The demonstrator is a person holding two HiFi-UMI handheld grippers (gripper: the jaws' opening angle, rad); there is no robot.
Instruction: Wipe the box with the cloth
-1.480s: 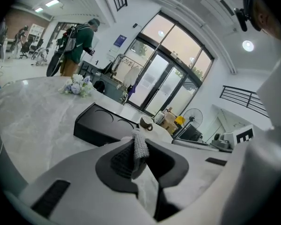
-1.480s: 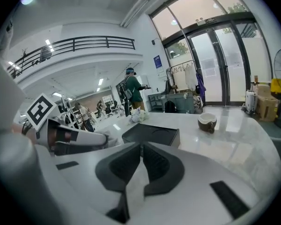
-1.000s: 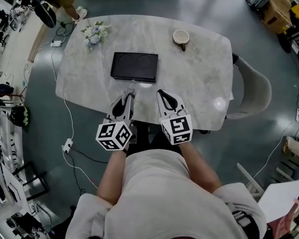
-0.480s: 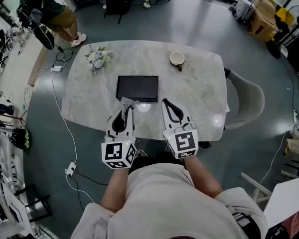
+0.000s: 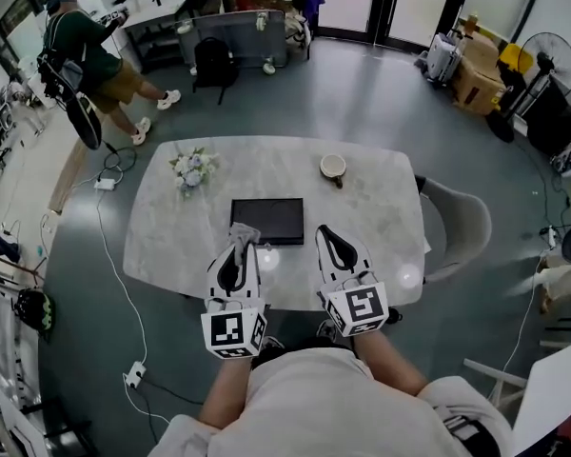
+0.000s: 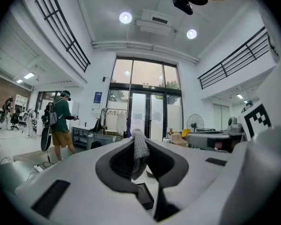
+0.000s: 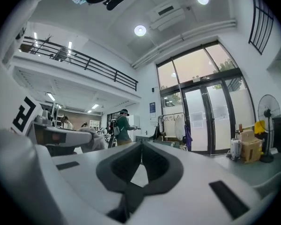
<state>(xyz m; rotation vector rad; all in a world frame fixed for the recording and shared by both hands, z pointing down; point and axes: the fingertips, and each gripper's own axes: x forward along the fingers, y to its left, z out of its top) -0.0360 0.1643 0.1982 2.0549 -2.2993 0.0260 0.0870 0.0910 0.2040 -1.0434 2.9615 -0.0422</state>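
A flat black box (image 5: 267,219) lies near the middle of the pale marble table (image 5: 371,217). A grey cloth (image 5: 242,233) sticks out of my left gripper (image 5: 241,241), which is shut on it and held high over the table's near edge. In the left gripper view the cloth (image 6: 139,149) hangs pinched between the tips of the left gripper (image 6: 141,138). My right gripper (image 5: 324,233) hovers beside it, just right of the box's near corner. In the right gripper view the right gripper (image 7: 141,149) has its tips together with nothing in them. Both point level across the room.
A small bunch of flowers (image 5: 192,168) sits at the table's far left and a cup (image 5: 333,168) at the far right. A grey chair (image 5: 461,227) stands at the right end. A person (image 5: 93,55) stands at the far left by shelving. Cables (image 5: 109,255) run along the floor.
Both grippers have risen well above the table, staying side by side. The view has tilted up, and the box and table now look smaller. The cloth stays in the left gripper.
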